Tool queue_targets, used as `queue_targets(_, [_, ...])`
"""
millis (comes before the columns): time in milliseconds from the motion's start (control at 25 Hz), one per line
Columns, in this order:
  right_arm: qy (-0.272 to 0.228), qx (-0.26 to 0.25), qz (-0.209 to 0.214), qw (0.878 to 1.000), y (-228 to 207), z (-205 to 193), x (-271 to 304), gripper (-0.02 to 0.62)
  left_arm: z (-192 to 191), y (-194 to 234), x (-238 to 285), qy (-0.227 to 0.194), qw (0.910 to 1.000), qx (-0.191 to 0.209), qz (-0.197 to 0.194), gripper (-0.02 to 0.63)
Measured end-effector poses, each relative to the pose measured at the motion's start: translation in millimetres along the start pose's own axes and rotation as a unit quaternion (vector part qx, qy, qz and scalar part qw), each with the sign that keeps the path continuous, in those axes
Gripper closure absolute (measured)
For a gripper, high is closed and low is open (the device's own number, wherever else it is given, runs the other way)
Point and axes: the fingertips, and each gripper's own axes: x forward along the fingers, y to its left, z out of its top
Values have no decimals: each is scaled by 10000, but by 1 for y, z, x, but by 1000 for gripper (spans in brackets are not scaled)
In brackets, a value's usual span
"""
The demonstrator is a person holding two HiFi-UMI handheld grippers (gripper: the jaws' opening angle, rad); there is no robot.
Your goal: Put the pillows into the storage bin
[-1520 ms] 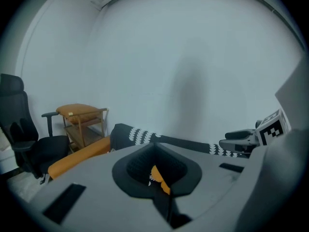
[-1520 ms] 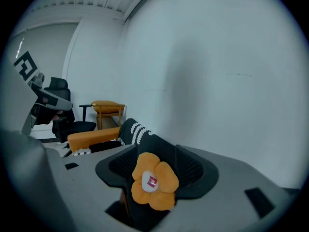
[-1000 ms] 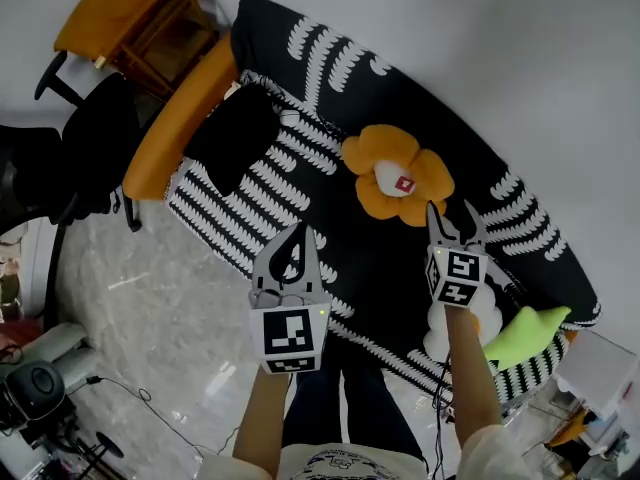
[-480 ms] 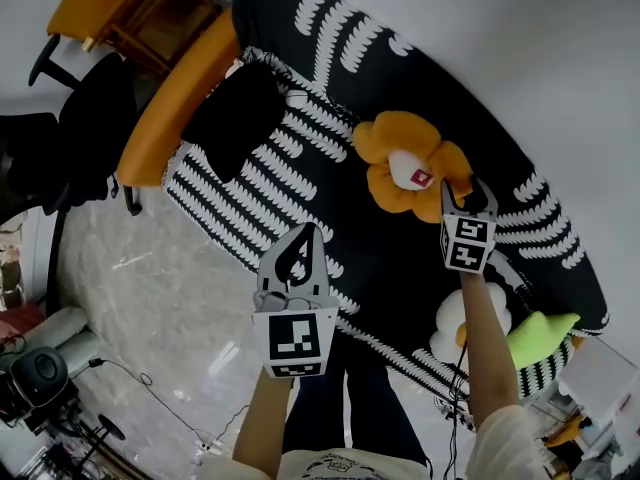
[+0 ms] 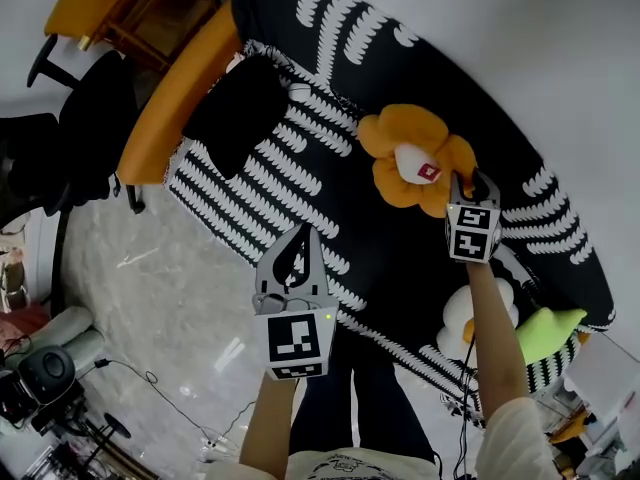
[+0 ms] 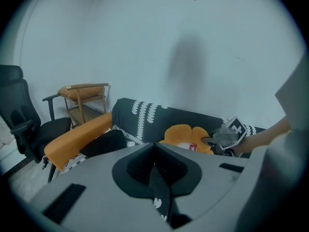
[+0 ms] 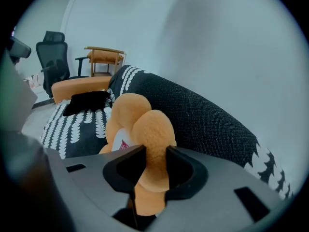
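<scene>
Right gripper (image 5: 470, 180) is now down at the pillow (image 5: 405, 153) on the sofa (image 5: 330, 98); its jaws have just been closing and now pinch one orange petal. I think lifting can begin. Left gripper (image 5: 302, 236) is shut and empty.

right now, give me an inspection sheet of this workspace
surface: sofa under a black throw with white leaf print
job's things: orange flower pillow on the seat; white pillow and lime green pillow at the sofa's right end; black cushion by the orange armrest; storage bin not seen
clutter: small white item beside the black cushion, too small to tell
grippers: right gripper has just been closing, now clamped on a petal of the orange flower pillow; left gripper shut, empty
cables: thin cable on the floor
surroundings: black office chair, wooden chair, marble floor, white wall
</scene>
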Motion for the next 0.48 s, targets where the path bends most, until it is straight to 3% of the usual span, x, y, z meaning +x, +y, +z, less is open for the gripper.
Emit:
queue_targets(200, [-23,433,199,9989,8,2,-13,505,6,2,-10,-71,10000,-13,55,592])
queue_targets(480, [-389,661,517,9957,26,35,-59,523,30,-5,-35,-329,9994,8,66,592])
